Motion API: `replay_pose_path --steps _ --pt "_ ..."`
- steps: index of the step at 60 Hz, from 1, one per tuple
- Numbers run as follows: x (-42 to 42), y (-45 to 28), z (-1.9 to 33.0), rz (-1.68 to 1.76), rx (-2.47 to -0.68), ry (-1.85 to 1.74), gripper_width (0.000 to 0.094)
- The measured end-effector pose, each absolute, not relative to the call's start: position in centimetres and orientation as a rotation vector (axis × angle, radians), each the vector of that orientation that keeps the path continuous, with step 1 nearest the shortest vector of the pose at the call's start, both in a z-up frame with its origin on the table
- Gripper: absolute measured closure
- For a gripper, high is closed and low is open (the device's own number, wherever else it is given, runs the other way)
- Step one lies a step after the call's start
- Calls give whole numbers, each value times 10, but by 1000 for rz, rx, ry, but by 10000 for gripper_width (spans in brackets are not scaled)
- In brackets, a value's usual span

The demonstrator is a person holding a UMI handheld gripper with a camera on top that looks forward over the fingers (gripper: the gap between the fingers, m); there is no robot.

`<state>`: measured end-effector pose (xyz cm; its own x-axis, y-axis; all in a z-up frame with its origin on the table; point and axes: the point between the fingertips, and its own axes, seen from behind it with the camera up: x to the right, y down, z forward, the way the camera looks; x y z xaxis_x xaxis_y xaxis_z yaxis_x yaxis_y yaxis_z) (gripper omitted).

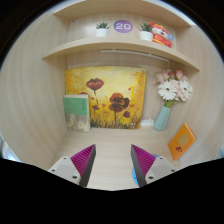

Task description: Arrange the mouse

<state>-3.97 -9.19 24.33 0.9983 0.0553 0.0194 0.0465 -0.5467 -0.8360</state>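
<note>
No mouse shows in the gripper view. My gripper [112,162] is open and empty, its two magenta pads [84,160] apart over the pale wooden desk [112,142]. Nothing stands between the fingers. The desk surface just ahead of them is bare wood.
A flower painting [105,97] leans on the back wall. A teal book [76,110] stands left of it. A blue vase with pink flowers [164,112] and an orange card [181,140] stand to the right. Shelves above hold small plants [102,29] and a purple round sign [122,26].
</note>
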Motion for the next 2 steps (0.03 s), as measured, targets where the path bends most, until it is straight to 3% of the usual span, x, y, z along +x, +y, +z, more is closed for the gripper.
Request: replay_pose_path --steps 2 --pt "-40 -92 244 8 -2150 -74 249"
